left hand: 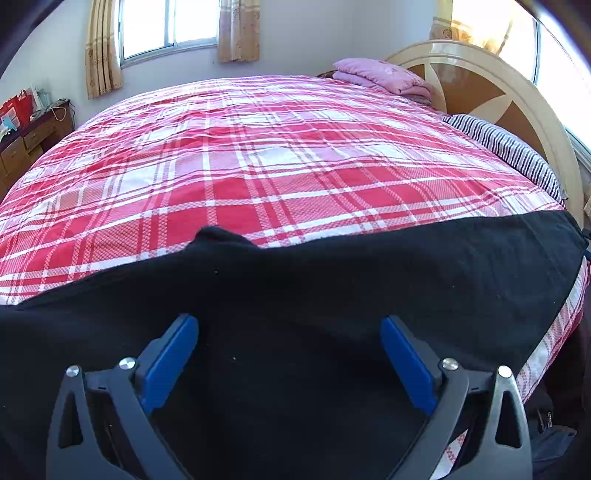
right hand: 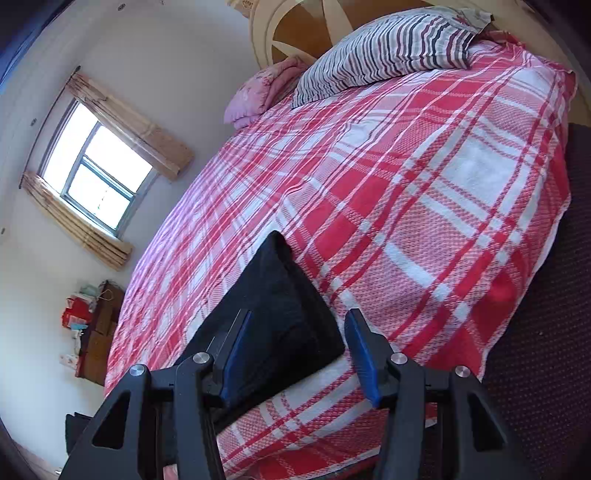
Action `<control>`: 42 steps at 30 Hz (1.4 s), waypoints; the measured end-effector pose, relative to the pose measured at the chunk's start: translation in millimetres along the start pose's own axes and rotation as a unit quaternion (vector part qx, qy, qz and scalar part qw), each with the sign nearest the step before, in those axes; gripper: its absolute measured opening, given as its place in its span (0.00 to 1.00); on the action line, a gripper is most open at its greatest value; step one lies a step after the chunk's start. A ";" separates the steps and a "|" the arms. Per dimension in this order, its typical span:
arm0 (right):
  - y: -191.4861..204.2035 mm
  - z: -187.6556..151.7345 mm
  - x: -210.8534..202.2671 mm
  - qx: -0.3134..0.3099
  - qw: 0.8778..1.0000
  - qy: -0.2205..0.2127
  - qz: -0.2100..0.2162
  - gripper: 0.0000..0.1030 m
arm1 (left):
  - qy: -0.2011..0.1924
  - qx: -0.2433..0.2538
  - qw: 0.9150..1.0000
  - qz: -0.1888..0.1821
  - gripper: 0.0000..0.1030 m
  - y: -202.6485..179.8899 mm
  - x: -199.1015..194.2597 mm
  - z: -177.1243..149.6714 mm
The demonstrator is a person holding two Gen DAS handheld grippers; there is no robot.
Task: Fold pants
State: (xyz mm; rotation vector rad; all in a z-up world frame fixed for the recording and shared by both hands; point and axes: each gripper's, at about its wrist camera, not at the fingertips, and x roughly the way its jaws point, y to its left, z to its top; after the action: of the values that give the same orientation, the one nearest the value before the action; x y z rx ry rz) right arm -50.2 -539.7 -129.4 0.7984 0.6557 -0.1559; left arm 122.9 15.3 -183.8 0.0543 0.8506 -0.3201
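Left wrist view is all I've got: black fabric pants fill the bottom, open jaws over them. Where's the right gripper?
Observer: The right gripper hangs over one narrow end of the black fabric pants, near the edge of the red-and-white plaid bedspread.
Operator: Holding cloth?
Observer: No. Its blue pads stand apart, with the end's corner between them, ungripped.
Operator: Is that end flat?
Observer: Mostly; it tapers to a point toward mid-bed.
Operator: Anything near it?
Observer: No. The striped pillow and the folded pink blanket lie far off by the cream and brown wooden headboard.
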 end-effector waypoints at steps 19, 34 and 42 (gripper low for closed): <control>4.0 -9.5 1.8 -0.011 0.999 -0.020 0.028 0.15 | 0.003 -0.001 1.000 -0.013 0.98 3.7 -1.5 1.1; 101.2 -29.7 -19.4 -0.155 0.985 -0.048 0.064 0.15 | 0.010 -0.026 0.999 -0.022 0.98 13.1 -7.9 2.3; 146.6 -46.0 -9.1 -0.198 0.975 -0.021 0.095 0.15 | 0.010 -0.035 0.999 -0.023 0.98 16.7 -9.3 1.8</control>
State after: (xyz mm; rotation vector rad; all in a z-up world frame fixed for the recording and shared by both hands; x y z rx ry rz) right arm -25.8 -405.9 -57.6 0.4681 0.5439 0.1313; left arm 123.4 33.3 -177.0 -0.0266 0.8830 -0.3332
